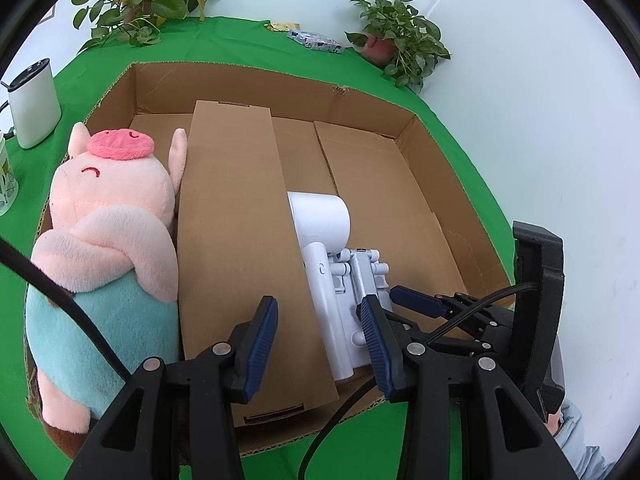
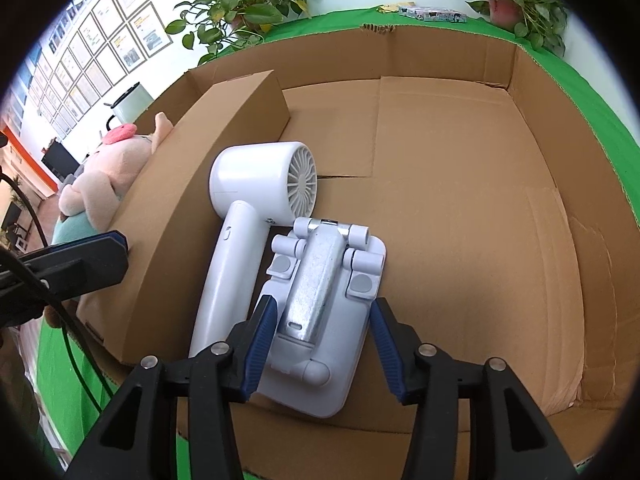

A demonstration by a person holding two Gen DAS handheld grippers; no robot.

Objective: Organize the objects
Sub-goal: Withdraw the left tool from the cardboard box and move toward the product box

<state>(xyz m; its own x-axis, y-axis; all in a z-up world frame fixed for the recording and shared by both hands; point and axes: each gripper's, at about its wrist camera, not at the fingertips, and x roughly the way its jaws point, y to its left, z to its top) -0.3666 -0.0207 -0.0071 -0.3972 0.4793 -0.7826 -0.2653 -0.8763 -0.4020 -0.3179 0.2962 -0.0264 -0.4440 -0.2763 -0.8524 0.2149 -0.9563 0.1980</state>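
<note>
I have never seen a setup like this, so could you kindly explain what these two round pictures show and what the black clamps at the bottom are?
A person holds a two-finger gripper in each hand, and a wide-angle camera on each looks along its fingers, which is why the pictures are round. One picture comes from the left gripper, the other from the right gripper. On the green table stands an open cardboard tray. In it lie a plush pig, a long closed carton, a white hair dryer and a white folding stand. The left gripper hangs open over the carton, holding nothing. The right gripper's jaws flank the folding stand; they seem not to press on it.
</note>
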